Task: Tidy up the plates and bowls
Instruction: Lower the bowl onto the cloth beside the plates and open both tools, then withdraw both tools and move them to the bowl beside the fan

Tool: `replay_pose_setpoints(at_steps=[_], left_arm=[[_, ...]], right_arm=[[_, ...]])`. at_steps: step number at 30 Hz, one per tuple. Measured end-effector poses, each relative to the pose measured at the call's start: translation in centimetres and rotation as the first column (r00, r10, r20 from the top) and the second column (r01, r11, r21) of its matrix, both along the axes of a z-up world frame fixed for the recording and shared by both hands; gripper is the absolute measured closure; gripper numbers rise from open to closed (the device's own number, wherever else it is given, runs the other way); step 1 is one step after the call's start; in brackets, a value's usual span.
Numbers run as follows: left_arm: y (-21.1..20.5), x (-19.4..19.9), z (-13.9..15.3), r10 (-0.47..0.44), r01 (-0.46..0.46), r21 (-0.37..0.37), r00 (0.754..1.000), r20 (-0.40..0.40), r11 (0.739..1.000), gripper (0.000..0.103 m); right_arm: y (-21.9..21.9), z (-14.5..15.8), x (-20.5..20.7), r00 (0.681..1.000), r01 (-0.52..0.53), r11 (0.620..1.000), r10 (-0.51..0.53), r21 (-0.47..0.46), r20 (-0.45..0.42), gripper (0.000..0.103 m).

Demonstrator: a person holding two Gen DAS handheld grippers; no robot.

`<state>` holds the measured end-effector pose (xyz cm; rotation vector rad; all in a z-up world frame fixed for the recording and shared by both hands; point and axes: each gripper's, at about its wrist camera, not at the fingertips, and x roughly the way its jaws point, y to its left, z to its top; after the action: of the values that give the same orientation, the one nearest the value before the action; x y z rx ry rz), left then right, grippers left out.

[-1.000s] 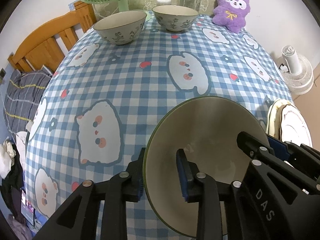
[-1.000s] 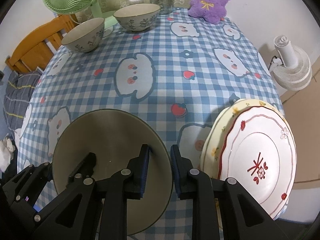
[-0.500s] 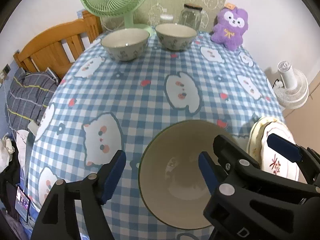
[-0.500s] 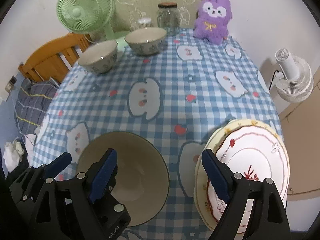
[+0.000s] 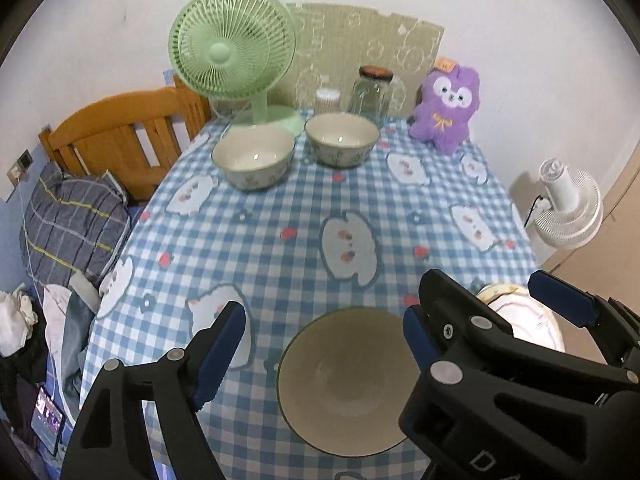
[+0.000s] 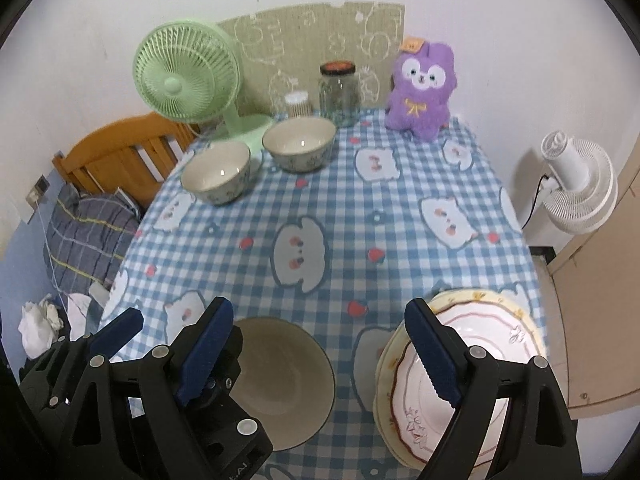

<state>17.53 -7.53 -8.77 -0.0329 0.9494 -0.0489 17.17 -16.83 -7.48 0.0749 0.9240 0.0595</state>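
A cream bowl with a dark green rim [image 5: 344, 380] [image 6: 286, 380] stands on the checked tablecloth near the front edge. My left gripper [image 5: 320, 340] is open above it, its fingers either side of the bowl and apart from it. My right gripper [image 6: 316, 344] is open, raised between the bowl and a stack of two plates [image 6: 464, 376] at the front right, which also shows in the left wrist view [image 5: 528, 320]. Two floral bowls [image 5: 253, 162] [image 5: 342, 145] stand side by side at the table's far end, also in the right wrist view [image 6: 218, 172] [image 6: 300, 148].
A green fan [image 5: 236, 48], a glass jar [image 5: 370, 92], a small white container [image 5: 327, 100] and a purple plush toy [image 5: 446, 108] line the far edge by the wall. A wooden bed frame [image 5: 120, 136] stands left, a white floor fan [image 5: 568, 208] right.
Both grippers let go of the green-rimmed bowl, opened wide and rose back from the table. The bowl now rests on the cloth.
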Motion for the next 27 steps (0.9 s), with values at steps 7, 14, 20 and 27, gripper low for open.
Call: replay_pose_setpoints(at_steps=[7,14,20,27], left_arm=[[0.1,0.4,3.4,-0.013,0.012,0.020,0.998,0.065,1.000,0.020],[1.2,1.2,5.7,-0.010,0.007,0.030,0.996,0.090,1.000,0.020],[2.5,1.8,7.2,-0.015,0.009,0.051,0.993,0.115,0.999,0.020],[4.8,3.2,8.3,-0.018,0.011,0.054,0.991,0.135,0.998,0.020]], right_arm=[[0.2,3.2,0.1,0.999,0.008,1.000,-0.009,0.008,0.053,0.012],[1.2,5.7,0.7,0.995,0.017,1.000,-0.019,0.020,0.099,0.010],[2.7,7.1,1.3,0.993,0.024,1.000,-0.026,0.015,0.119,0.010],[5.2,8.2,2.8,0.990,0.032,0.999,-0.033,0.010,0.136,0.010]])
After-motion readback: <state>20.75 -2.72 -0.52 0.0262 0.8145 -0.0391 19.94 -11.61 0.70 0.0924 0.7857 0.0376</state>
